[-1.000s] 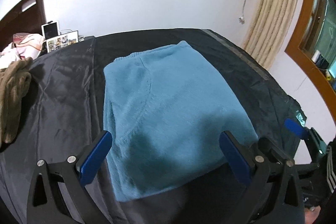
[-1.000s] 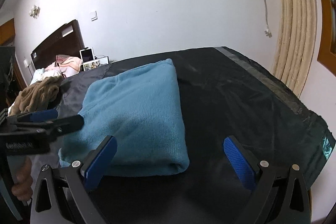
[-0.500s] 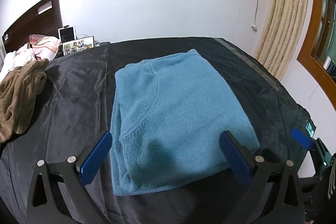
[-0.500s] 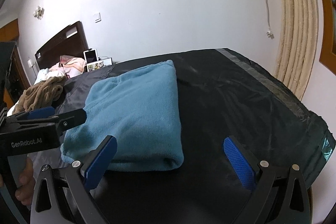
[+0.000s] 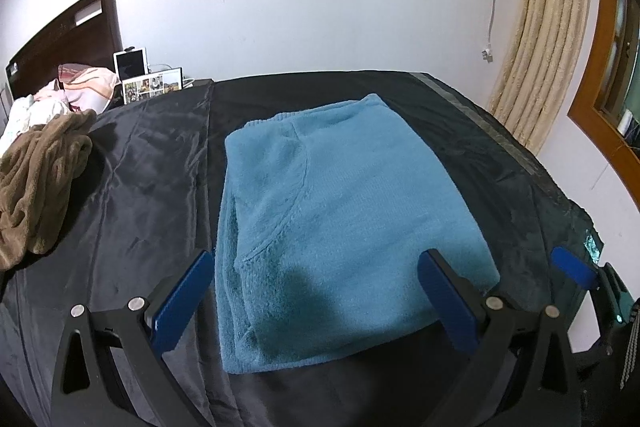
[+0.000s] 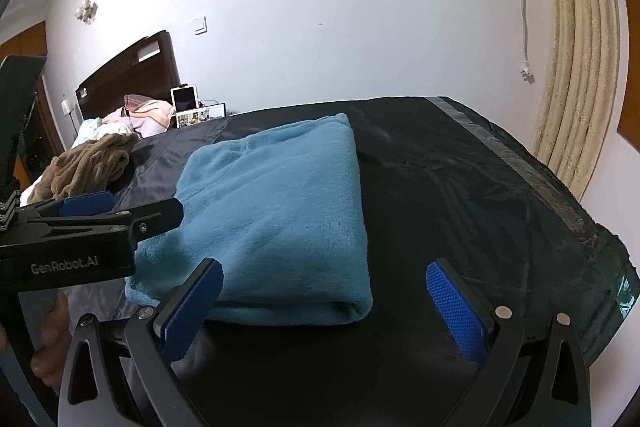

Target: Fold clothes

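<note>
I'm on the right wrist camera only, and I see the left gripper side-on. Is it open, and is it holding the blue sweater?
Observer: The left gripper is open, fingers wide apart, with nothing between them. The near part of the blue sweater lies below it, ungripped.
Operator: Is the sweater's left edge tidy? The gripper blocks it for me.
Observer: Not quite. In the left wrist view a lower layer peeks out along that edge.
Operator: Anything lying loose on top?
Observer: No. The top shows only a curved seam running across it.
</note>
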Tool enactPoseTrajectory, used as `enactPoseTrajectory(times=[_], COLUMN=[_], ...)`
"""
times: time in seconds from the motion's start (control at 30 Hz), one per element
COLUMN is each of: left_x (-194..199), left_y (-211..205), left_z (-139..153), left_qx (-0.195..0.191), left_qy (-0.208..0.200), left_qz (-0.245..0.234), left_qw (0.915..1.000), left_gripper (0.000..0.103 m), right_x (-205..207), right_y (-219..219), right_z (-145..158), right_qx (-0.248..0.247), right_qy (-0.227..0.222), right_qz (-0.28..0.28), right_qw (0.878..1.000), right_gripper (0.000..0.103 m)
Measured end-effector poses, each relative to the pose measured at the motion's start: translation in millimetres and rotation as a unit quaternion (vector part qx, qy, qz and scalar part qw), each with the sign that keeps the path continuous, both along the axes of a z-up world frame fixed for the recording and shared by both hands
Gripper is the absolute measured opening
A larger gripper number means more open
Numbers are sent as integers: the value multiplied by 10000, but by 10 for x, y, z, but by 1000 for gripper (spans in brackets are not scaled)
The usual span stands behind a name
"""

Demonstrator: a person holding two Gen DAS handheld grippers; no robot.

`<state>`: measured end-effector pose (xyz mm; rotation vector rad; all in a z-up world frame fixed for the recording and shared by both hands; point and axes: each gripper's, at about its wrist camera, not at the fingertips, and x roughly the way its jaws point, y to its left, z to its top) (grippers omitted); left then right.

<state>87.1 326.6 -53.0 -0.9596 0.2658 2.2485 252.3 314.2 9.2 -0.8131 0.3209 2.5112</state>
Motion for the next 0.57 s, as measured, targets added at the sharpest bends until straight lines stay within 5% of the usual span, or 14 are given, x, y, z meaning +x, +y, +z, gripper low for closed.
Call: enactPoseTrajectory(times=[0.57], left_x=[42], left_y=[14], left_z=[4], left_qx=[-7], left_qy=[230], left_qz=[-83], left_qw=[9997], left_gripper=[102], right_x=[-24], right_y=[-13], right_z=[-34], right_qx=[-28], right_qy=[-42], right_qz=[34], right_qw=[10000], right_gripper=[103])
